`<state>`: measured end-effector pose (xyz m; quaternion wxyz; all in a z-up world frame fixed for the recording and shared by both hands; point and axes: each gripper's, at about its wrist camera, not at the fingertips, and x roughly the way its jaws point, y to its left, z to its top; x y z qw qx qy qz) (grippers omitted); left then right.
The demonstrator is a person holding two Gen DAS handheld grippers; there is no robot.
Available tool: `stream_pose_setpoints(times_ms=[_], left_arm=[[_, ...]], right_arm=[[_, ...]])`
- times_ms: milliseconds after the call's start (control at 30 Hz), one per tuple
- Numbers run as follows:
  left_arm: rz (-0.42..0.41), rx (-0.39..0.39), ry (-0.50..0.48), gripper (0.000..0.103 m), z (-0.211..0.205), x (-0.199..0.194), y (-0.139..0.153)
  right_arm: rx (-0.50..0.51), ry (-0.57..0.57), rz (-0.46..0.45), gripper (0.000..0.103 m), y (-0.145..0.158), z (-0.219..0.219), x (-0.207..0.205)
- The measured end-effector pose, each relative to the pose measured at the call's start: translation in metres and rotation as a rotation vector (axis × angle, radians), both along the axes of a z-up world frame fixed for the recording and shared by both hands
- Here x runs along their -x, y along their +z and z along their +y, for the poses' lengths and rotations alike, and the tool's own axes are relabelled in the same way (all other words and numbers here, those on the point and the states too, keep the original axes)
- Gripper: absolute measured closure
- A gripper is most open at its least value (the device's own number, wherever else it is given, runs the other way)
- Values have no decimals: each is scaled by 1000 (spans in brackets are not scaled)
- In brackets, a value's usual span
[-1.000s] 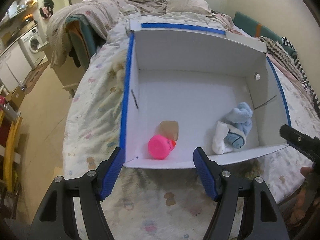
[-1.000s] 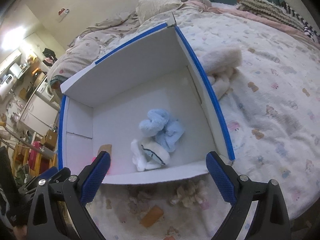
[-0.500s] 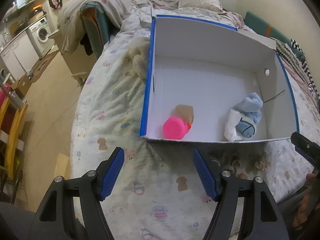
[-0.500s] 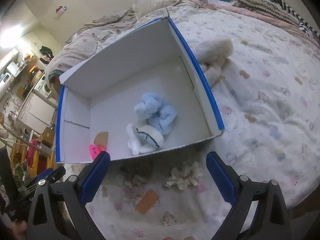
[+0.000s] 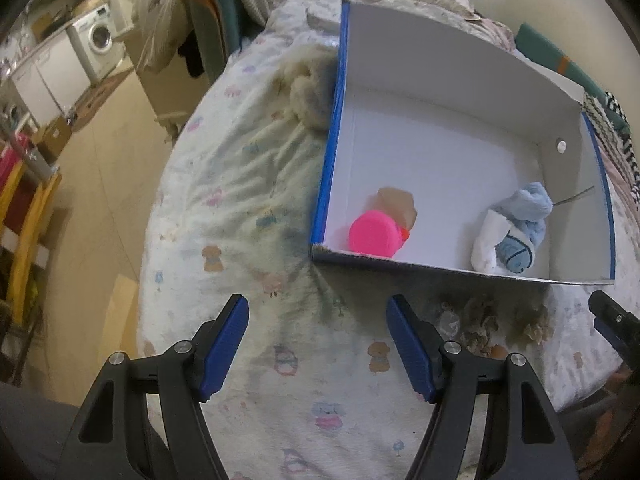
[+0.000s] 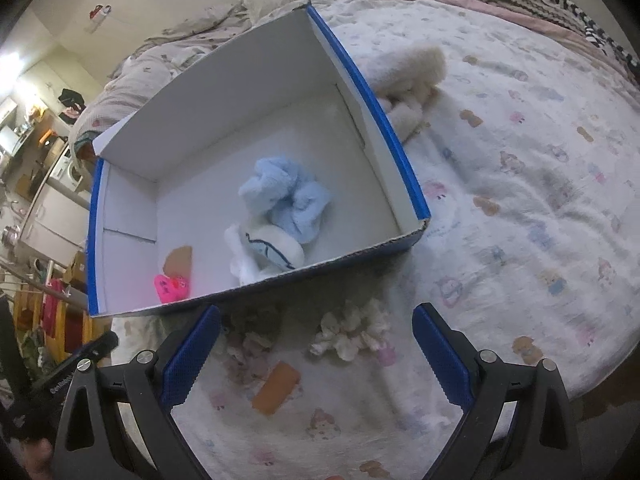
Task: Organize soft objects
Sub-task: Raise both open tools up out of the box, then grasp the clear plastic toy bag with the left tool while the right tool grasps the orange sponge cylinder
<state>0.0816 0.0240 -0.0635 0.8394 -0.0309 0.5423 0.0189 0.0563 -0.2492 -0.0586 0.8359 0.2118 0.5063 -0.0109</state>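
Right wrist view shows the right tongs (image 6: 316, 354) with the two blue pads wide apart and holding nothing, above the bed (image 6: 520, 184) just in front of the near wall of the white box (image 6: 248, 92). In the box there are already a light blue soft toy (image 6: 288, 196) with a white piece (image 6: 266, 254) touching it near the middle, and a pink toy (image 6: 172, 288) in the near left corner. On the bed, between the tongs and the box, lie a small white fluffy thing (image 6: 352, 330), a darker fluffy clump (image 6: 248, 334) to its left and an orange-brown flat piece (image 6: 276, 388) nearer. A cream plush (image 6: 412, 84) lies against the right wall outside. The left tongs (image 5: 318, 346) are also apart and empty, over the bed near the box's left corner.

I judge the step is between placements: choosing the next loose thing. The next move probably calls for lowering the right tongs over the white fluffy thing and closing gently, deep enough to catch the soft material.
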Motion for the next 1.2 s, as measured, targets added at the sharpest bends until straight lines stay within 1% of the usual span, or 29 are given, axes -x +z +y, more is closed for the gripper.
stream_pose_setpoints(times_ms=[100,200,267,333,400,467,533,567,600,667,733,767,833,867,933,1000,1100,1133,1167,1200], left_arm=[[30,17,-2,34,-2,-2,-7],[54,31,-33,34,-11,-4,-15],[79,64,-62,34,-20,-6,-23],[115,116,-96,36,-32,-11,-32],[149,141,-138,43,-48,-17,-44],[167,132,-173,50,-62,-23,-55],[195,133,-206,52,-73,-30,-67],[206,137,-207,53,-76,-33,-72],[217,144,-207,59,-77,-35,-77],[238,167,-195,65,-78,-40,-86],[239,213,-187,77,-78,-44,-89],[239,232,-189,85,-79,-45,-90],[251,271,-201,90,-81,-47,-92],[254,275,-202,96,-81,-48,-91],[259,311,-206,98,-77,-48,-88],[253,328,-197,100,-69,-47,-82],[223,316,-184,101,-56,-40,-68],[214,312,-177,101,-50,-36,-62],[203,311,-171,101,-47,-30,-55],[187,299,-167,101,-43,-25,-49]], right_arm=[[10,0,13,0,-2,1,-1],[15,-6,37,0,-7,1,-3],[11,-11,50,0,-10,0,-3],[1,-16,55,0,-10,-2,-2],[1,-18,52,0,-10,-4,0],[6,-21,53,0,-10,-6,1],[5,-27,58,0,-11,-10,2],[3,-31,61,0,-12,-12,3],[1,-35,63,0,-12,-13,4],[1,-41,65,0,-12,-17,6],[0,-47,64,0,-12,-19,7],[-1,-50,66,0,-13,-21,7],[-5,-56,70,0,-14,-22,7],[-7,-55,72,0,-14,-22,7],[-16,-38,71,0,-15,-19,6],[-36,-2,67,0,-14,-12,6],[-74,54,78,0,-17,-3,5],[-101,74,87,1,-19,0,5],[-128,91,98,1,-21,3,5],[-167,116,118,5,-26,7,4]])
